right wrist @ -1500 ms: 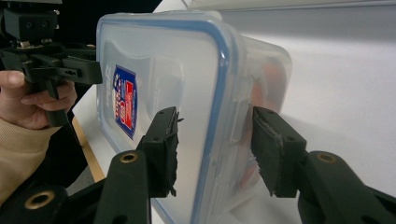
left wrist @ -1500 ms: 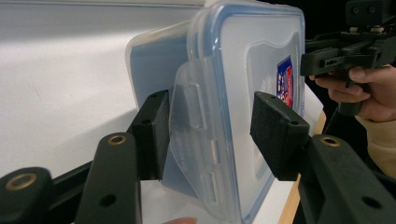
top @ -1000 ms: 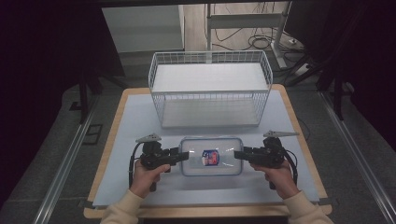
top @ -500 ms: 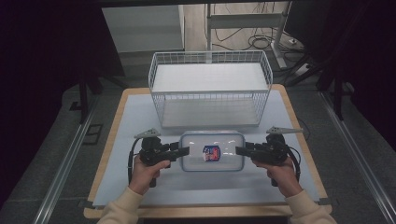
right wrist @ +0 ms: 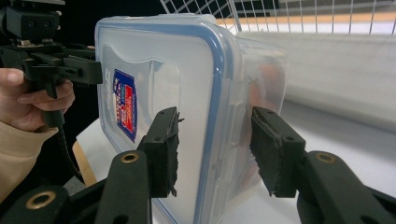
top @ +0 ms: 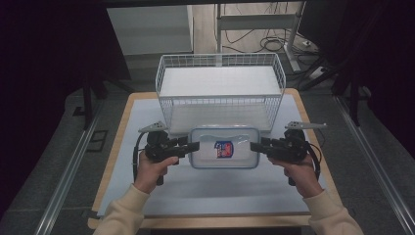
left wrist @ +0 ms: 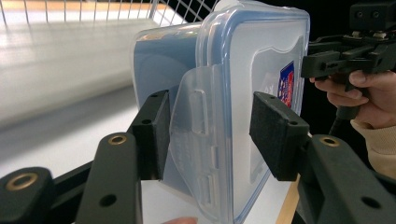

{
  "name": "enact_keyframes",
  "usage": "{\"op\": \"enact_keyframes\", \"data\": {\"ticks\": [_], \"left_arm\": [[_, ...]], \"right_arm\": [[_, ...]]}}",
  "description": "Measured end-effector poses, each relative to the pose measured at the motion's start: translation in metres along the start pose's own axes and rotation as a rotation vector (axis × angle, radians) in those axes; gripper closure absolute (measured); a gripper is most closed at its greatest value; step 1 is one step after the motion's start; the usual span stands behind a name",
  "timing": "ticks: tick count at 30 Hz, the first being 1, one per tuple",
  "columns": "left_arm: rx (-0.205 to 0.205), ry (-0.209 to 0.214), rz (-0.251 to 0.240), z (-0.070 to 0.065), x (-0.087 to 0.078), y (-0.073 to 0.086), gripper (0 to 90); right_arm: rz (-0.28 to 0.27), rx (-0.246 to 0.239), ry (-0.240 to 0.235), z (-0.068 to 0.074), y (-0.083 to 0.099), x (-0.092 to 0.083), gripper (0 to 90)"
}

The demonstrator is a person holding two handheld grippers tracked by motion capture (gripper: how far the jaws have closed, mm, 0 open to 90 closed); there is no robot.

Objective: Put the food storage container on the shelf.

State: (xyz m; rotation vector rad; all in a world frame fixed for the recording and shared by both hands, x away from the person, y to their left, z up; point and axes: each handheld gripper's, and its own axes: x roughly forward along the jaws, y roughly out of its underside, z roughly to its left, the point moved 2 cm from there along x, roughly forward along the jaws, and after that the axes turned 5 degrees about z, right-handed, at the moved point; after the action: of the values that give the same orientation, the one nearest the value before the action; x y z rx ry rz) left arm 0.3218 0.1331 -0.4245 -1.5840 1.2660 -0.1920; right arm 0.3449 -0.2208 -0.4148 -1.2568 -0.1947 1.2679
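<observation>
White wire basket (top: 220, 85) just behind; clear box (top: 224, 148) clamped level at each end by left tongs (top: 195, 146) and right tongs (top: 254, 146).

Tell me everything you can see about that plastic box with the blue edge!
The box is a see-through plastic tub with rounded corners and a clear lid rimmed in blue. A red and blue sticker sits on the lid, and a flap latch clips one short end. It lies flat, lid up, in front of the white wire basket. The left claw and right claw each pinch an end.
</observation>
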Motion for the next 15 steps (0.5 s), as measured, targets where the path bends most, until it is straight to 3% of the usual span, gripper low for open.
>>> {"op": "enact_keyframes", "data": {"ticks": [7, 15], "left_arm": [[0.021, -0.012, -0.017, -0.005, -0.006, -0.020, 49.3], [0.019, 0.005, -0.037, -0.002, -0.010, -0.034, 49.3]], "right_arm": [[-0.018, -0.010, 0.000, 0.002, -0.017, -0.006, 52.6], [-0.023, -0.046, 0.025, 0.007, -0.039, -0.012, 52.6]]}}
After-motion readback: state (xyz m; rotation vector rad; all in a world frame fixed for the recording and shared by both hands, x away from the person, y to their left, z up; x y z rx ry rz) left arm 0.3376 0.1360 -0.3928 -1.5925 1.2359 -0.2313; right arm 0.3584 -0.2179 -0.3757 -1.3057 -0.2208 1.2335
